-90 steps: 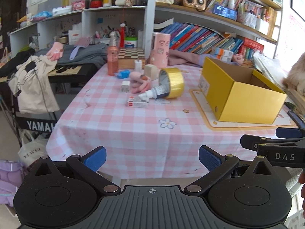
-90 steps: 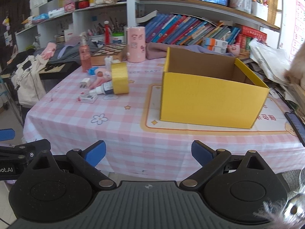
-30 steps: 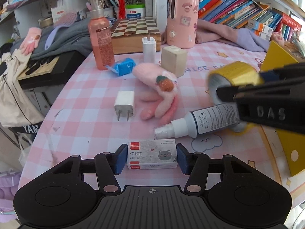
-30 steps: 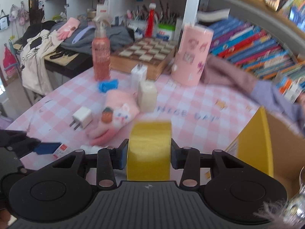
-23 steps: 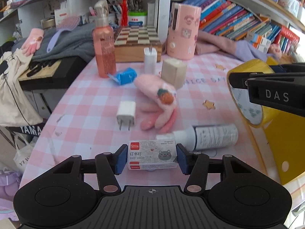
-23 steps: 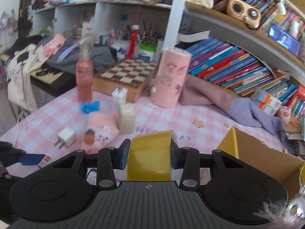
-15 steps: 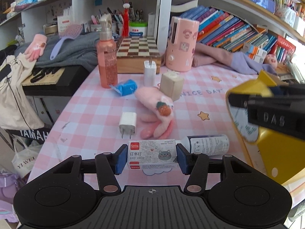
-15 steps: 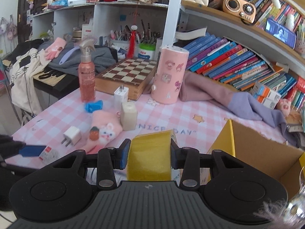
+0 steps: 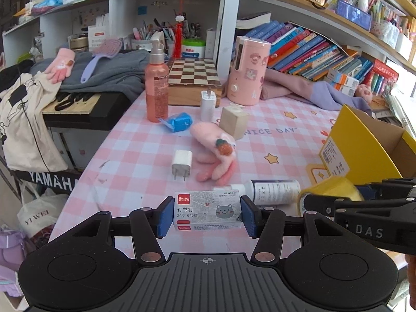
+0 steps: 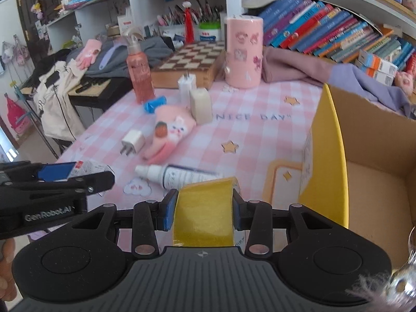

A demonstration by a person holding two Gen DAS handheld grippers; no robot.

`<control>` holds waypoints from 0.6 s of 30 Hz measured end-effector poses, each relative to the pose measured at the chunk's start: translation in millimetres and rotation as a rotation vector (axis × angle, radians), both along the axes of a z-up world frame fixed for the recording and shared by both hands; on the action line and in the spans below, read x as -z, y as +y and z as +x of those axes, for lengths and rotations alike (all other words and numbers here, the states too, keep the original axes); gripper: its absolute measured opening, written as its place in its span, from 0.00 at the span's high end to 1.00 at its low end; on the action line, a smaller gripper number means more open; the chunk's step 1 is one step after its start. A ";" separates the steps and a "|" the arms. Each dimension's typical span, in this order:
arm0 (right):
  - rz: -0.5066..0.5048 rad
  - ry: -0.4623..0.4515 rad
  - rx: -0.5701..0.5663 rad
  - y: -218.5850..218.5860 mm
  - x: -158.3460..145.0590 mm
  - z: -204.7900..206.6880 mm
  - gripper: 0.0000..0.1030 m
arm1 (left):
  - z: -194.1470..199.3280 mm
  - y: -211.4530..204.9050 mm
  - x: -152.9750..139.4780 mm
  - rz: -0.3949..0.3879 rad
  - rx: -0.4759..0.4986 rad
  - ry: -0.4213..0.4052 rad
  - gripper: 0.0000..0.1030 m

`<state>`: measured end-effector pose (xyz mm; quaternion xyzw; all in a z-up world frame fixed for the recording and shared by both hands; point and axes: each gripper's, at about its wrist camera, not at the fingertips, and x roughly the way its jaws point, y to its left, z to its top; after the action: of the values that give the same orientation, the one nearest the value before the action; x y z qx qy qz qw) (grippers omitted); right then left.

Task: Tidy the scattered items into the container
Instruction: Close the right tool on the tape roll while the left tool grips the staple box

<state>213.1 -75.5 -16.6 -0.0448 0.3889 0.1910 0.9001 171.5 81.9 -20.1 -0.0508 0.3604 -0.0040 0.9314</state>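
- Left gripper (image 9: 207, 216) had both blue pads clamped on the staple box (image 9: 207, 210), held off the table (image 9: 135, 161); right gripper (image 10: 202, 210) pinched the yellow tape roll (image 10: 204, 212) across its width, also lifted.
- Yellow box (image 10: 327, 156) sat open-topped just to the right w/ its near wall edge beside the tape; interior looked bare cardboard.
- Checked cloth between grippers & box was mostly free.
- Still lying on table: spray bottle (image 10: 179, 175) on its side, pink glove (image 9: 215, 153), white plug (image 9: 181, 165), blue roll (image 9: 179, 121), cream block (image 9: 234, 121).
- Staple box: white, red logo, grey cat print.
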 end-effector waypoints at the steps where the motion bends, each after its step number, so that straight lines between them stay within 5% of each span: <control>1: -0.022 -0.003 0.010 0.2 1.3 -1.9 0.62 | -1.3 -0.9 0.1 0.000 0.004 0.001 0.49; 10: -0.201 -0.075 -0.020 7.3 7.7 -17.2 0.47 | -9.0 -4.7 -1.2 -0.002 0.019 -0.004 0.49; 13: -0.237 -0.088 -0.022 9.6 9.7 -18.7 0.51 | -10.4 -4.7 -1.3 -0.003 0.021 -0.005 0.49; 14: -0.245 -0.096 -0.017 9.6 9.6 -19.2 0.61 | -10.5 -4.7 -1.4 -0.002 0.020 -0.005 0.49; 18: -0.227 -0.098 -0.013 7.7 7.7 -18.9 0.62 | -11.3 -4.8 -1.8 -0.002 0.022 -0.007 0.49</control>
<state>194.2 -67.9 -24.2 -0.1582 0.3634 0.1491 0.9059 160.2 77.1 -18.2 -0.0477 0.3576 -0.0150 0.9325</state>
